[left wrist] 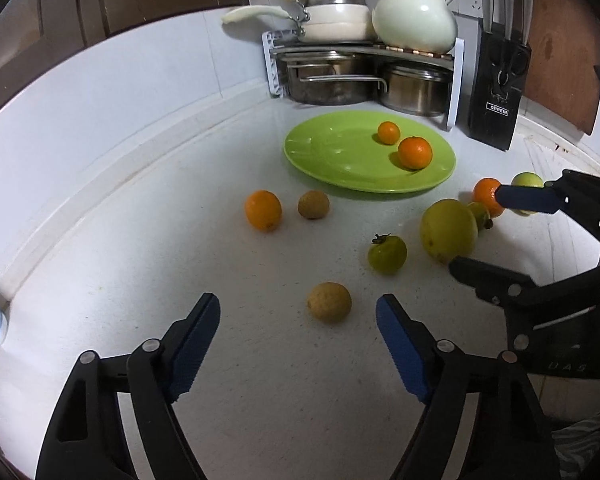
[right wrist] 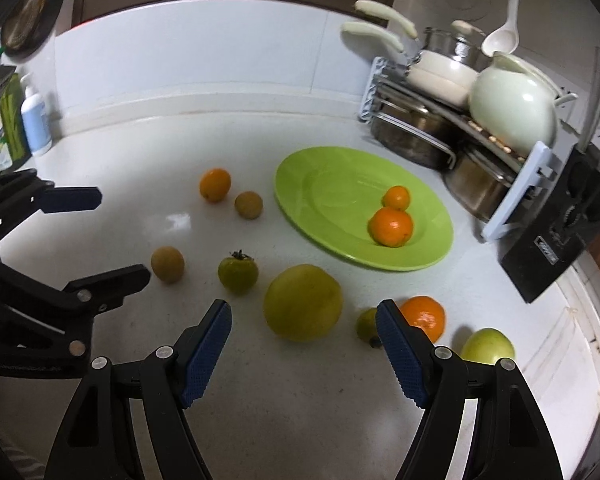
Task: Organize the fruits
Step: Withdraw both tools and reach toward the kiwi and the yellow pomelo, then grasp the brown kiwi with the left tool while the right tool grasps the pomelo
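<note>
A green plate [left wrist: 340,160] [right wrist: 332,184] holds two oranges [left wrist: 415,153] [right wrist: 391,226]. Loose on the white counter lie an orange [left wrist: 263,210], a brown round fruit [left wrist: 313,204], a green persimmon [left wrist: 387,254] [right wrist: 238,272] and a green apple [right wrist: 487,346]. My left gripper [left wrist: 298,308] is open, low over the counter, with a tan round fruit [left wrist: 329,302] just beyond its tips. My right gripper [right wrist: 303,312] is open around a large yellow-green fruit [right wrist: 303,302] [left wrist: 448,230], the pads clear of it. Behind its right finger sit another orange [right wrist: 426,316] and a small green fruit [right wrist: 366,328].
A rack of pots [left wrist: 364,68] [right wrist: 452,120] stands behind the plate, with a black knife block [left wrist: 498,92] [right wrist: 556,232] to its right. A white pump bottle [right wrist: 36,120] stands by the back wall at the left. The counter's edge [right wrist: 580,344] runs down the right side.
</note>
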`<state>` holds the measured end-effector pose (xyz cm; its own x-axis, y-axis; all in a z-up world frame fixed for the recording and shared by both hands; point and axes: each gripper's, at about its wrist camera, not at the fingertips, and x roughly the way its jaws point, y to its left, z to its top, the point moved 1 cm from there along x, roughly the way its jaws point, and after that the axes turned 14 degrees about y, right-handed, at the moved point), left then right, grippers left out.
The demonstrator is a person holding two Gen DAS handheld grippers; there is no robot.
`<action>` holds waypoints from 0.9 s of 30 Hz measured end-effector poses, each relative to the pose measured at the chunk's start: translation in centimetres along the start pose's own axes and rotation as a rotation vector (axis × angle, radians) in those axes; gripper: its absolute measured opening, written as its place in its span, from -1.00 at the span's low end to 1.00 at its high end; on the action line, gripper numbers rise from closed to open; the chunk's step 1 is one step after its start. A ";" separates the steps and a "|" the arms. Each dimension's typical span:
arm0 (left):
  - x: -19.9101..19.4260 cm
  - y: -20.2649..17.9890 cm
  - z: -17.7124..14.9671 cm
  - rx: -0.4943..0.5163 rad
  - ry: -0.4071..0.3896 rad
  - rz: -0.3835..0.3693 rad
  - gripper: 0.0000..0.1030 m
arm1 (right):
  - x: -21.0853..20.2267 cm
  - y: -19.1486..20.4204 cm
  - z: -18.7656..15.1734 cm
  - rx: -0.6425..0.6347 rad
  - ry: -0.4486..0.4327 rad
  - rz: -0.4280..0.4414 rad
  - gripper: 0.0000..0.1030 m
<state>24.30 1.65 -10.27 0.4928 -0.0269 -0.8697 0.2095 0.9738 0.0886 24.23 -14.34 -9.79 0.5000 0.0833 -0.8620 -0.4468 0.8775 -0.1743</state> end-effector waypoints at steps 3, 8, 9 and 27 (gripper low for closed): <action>0.8 -0.4 0.3 0.001 0.024 -0.025 0.38 | 0.7 -0.3 0.2 0.007 0.014 0.019 0.45; 1.8 -1.0 0.6 0.019 0.055 -0.053 0.17 | 1.4 -0.8 0.3 0.028 0.020 0.046 0.45; 2.0 -1.0 0.6 0.021 0.062 -0.057 0.12 | 1.5 -0.8 0.4 0.028 0.022 0.049 0.45; 3.5 -1.2 1.3 -0.021 0.103 -0.108 -0.39 | 3.5 -0.7 1.3 0.027 0.060 0.085 0.16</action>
<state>26.83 0.08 -12.79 0.3786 -0.1096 -0.9191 0.2387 0.9709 -0.0175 27.25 -14.06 -12.10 0.4156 0.1304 -0.9001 -0.4652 0.8809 -0.0872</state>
